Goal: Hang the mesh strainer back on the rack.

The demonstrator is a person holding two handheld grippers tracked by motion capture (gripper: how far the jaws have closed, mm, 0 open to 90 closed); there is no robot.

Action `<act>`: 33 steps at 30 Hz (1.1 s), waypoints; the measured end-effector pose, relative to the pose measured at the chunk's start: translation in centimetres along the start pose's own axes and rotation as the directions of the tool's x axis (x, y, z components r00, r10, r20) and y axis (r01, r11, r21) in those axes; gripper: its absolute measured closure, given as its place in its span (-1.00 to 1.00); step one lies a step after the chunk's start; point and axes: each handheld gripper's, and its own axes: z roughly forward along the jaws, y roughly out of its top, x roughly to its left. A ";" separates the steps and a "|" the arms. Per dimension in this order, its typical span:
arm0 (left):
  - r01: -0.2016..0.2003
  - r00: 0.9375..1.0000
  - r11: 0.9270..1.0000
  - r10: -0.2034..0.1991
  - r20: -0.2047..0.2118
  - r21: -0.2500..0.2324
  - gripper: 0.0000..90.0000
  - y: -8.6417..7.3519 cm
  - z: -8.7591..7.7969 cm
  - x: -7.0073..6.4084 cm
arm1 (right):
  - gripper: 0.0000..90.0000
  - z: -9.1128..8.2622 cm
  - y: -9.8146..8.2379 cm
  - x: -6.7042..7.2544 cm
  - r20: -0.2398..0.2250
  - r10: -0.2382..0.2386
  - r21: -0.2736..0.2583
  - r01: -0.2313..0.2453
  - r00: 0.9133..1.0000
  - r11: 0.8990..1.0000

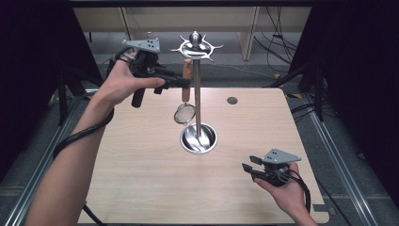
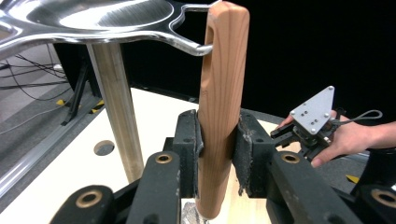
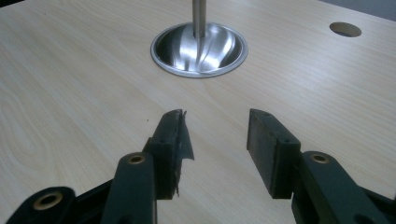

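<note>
One strainer (image 1: pixel 185 113) hanging vertical; left tongs (image 2: pixel 218 147) clamping handle (image 2: pixel 220 107).

One table (image 1: pixel 141 179) with one round hole (image 1: pixel 232 100) in its top. One metal stand (image 1: pixel 196 94): one pole, one dish-shaped base (image 1: pixel 199 139), one crown of hooks (image 1: pixel 196 46) at the top; the number of hooks cannot be counted surely. One strainer (image 1: pixel 184 113) with one wooden handle (image 2: pixel 222 107). Two grippers, the left (image 1: pixel 181 83) and the right (image 1: pixel 248 165), each with two black jaws and one grey plate. Two hands, one on each gripper: the left hand (image 1: pixel 123 82) and the right hand (image 1: pixel 287 190).
</note>
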 end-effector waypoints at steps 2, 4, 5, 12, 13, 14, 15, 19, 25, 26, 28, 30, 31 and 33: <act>0.009 1.000 1.000 -0.009 0.009 -0.005 0.59 -0.1 -0.1 0.1 | 0.26 0.0 0.0 0.0 -0.001 -0.005 -0.004 0.005 1.000 1.000; 0.021 1.000 1.000 -0.021 0.011 -0.010 0.59 -0.2 -0.2 0.2 | 0.26 0.1 0.0 -0.1 -0.012 -0.014 -0.005 0.014 1.000 1.000; 0.027 0.999 0.999 -0.027 0.018 -0.018 0.59 -0.3 -0.2 0.3 | 0.26 0.1 0.0 -0.1 -0.011 -0.014 -0.003 0.014 1.000 1.000; 0.077 0.997 0.995 -0.075 0.034 -0.064 0.56 -0.9 -0.8 0.7 | 0.26 0.1 -0.1 0.1 -0.006 -0.004 0.001 0.004 1.000 1.000; 0.081 0.996 0.994 -0.079 0.039 -0.069 0.55 -1.0 -0.9 0.7 | 0.26 0.2 -0.2 0.1 -0.002 -0.005 0.004 0.005 1.000 1.000; 0.083 0.996 0.994 -0.079 0.049 -0.077 0.55 -1.1 -0.9 0.8 | 0.26 0.2 -0.2 0.2 -0.010 0.001 0.001 -0.001 1.000 1.000; 0.088 0.995 0.993 -0.084 0.051 -0.082 0.55 -1.2 -1.0 0.9 | 0.26 0.2 -0.2 0.2 -0.015 0.002 0.016 -0.002 1.000 1.000; 0.124 0.990 0.987 -0.117 0.073 -0.107 0.53 -1.6 -1.2 1.3 | 0.26 0.2 -0.2 0.3 -0.014 0.011 0.029 -0.011 1.000 1.000; 0.160 0.985 0.979 -0.150 0.085 -0.125 0.48 -1.7 -1.2 1.9 | 0.26 0.6 -0.2 0.3 -0.016 -0.011 0.016 0.011 1.000 1.000; 0.171 0.983 0.977 -0.161 0.084 -0.126 0.47 -1.8 -1.1 2.0 | 0.26 0.6 -0.2 0.3 -0.014 -0.015 0.015 0.016 1.000 1.000; 0.171 0.982 0.975 -0.158 0.100 -0.142 0.45 -1.8 -0.9 2.2 | 0.26 0.6 -0.2 0.3 -0.015 -0.016 0.015 0.016 1.000 1.000; 0.177 0.981 0.973 -0.163 0.104 -0.149 0.44 -1.8 -0.7 2.4 | 0.26 0.6 -0.2 0.5 -0.023 0.007 0.016 -0.006 1.000 1.000; 0.184 0.980 0.971 -0.170 0.101 -0.153 0.43 -1.8 -0.6 2.4 | 0.26 0.5 -0.2 0.4 -0.031 0.009 0.020 -0.008 0.999 1.000; 0.194 0.979 0.968 -0.181 0.096 -0.157 0.43 -1.8 -0.4 2.5 | 0.26 0.4 -0.2 0.3 -0.013 0.001 0.019 0.000 1.000 1.000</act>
